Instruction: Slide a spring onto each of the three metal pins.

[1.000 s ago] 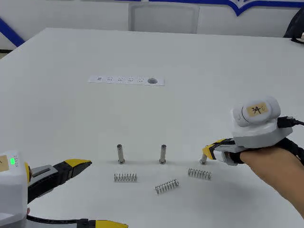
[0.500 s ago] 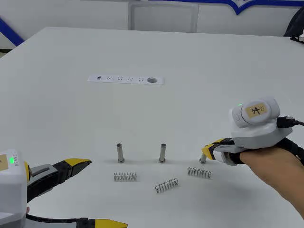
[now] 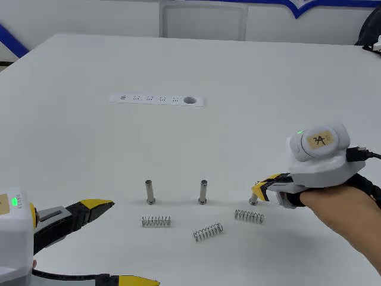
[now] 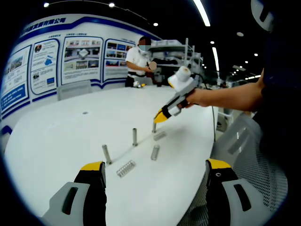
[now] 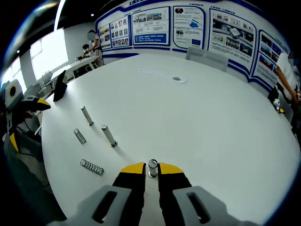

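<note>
1. Three pins stand upright in a row across the table: left pin, middle pin, right pin.
2. One spring lies just in front of each pin: left spring, middle spring, right spring.
3. The right pin stands between the jaw tips of the right gripper, which comes in from the right.
4. The left gripper is at the near left, well apart from the pins.
5. A socket strip lies far behind the pins, and a chair stands beyond the table.
</note>
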